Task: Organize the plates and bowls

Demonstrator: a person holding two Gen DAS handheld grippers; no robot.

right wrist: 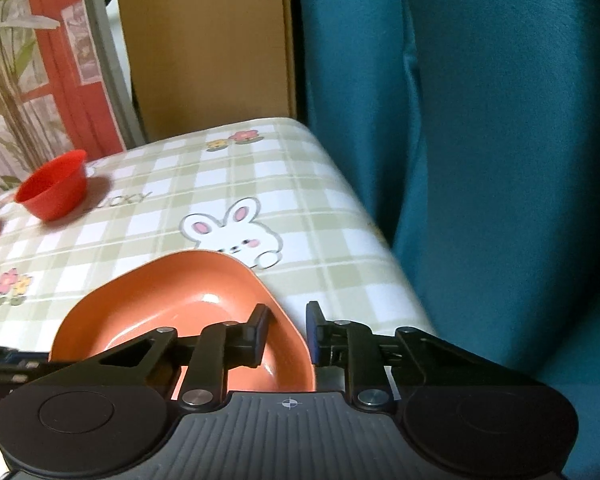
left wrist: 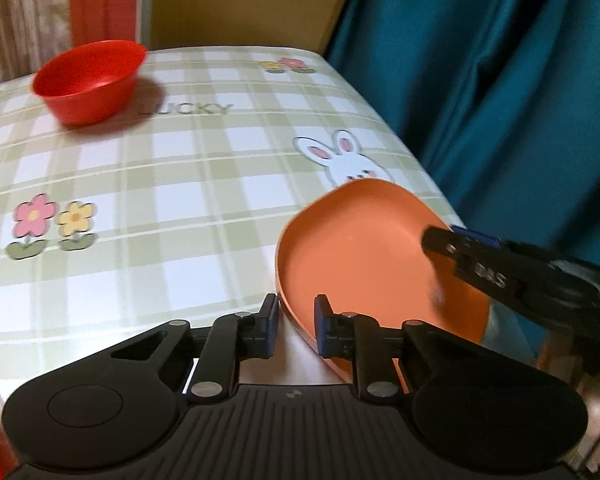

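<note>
Plate (left wrist: 356, 256) looks like light, stiff orange plastic, glossy so likely slippery; its thin raised rim is the place to pinch. It sits tilted at the bench (left wrist: 180, 168) near-right corner. Left claw (left wrist: 296, 326) and right claw (right wrist: 286, 334) each straddle that rim, part open; contact unclear. Red bowl (left wrist: 90, 80) stands well apart, far left.
</note>
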